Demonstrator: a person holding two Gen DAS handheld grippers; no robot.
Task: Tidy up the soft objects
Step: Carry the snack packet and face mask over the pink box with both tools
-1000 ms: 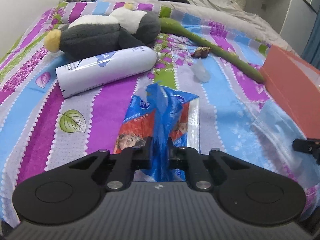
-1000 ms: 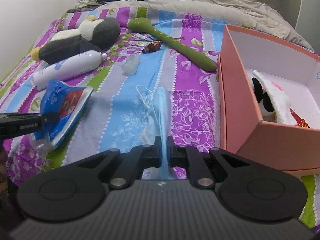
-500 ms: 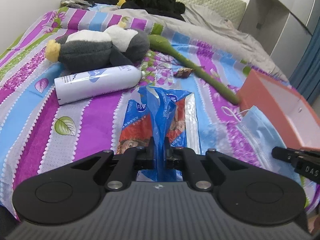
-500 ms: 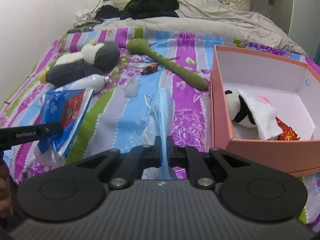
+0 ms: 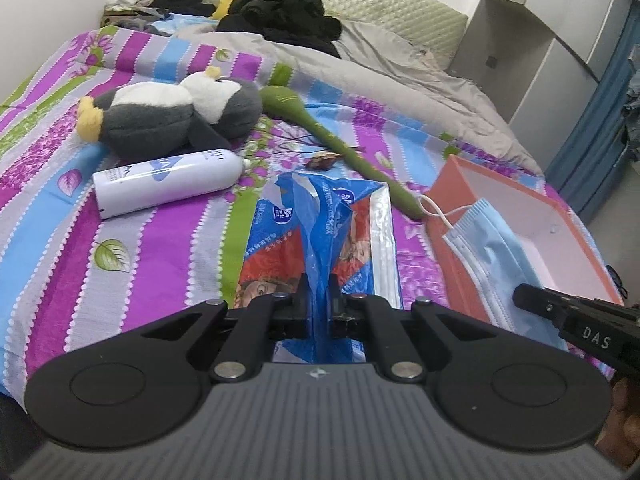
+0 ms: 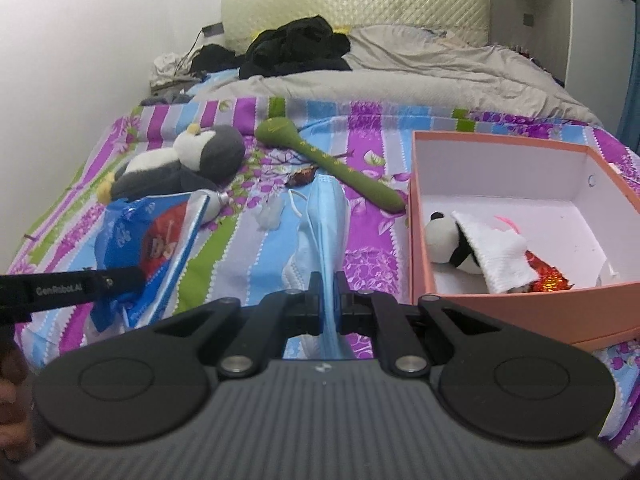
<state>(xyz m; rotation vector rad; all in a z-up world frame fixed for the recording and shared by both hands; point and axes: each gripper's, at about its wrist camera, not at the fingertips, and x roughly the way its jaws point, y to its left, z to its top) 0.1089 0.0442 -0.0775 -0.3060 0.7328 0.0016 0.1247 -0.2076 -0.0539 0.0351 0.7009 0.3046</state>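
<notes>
Grippers both pinch loads: left gripper (image 5: 319, 308) a blue tissue pack (image 5: 320, 236), right gripper (image 6: 330, 300) a face mask (image 6: 326, 224). Pink box (image 6: 420, 240) lies just right of the mask, nearer the right hand.

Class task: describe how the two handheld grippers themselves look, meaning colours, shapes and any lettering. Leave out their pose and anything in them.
Both the left gripper and the right gripper are matt black. Each has a ribbed grey body, two round black discs at the sides, angled link arms with silver pivot pins, and narrow flat fingers. Seen side-on, the right one bears white letters "DAS" and the left one "GenRobot.AI". No cables or sleeves show.
</notes>
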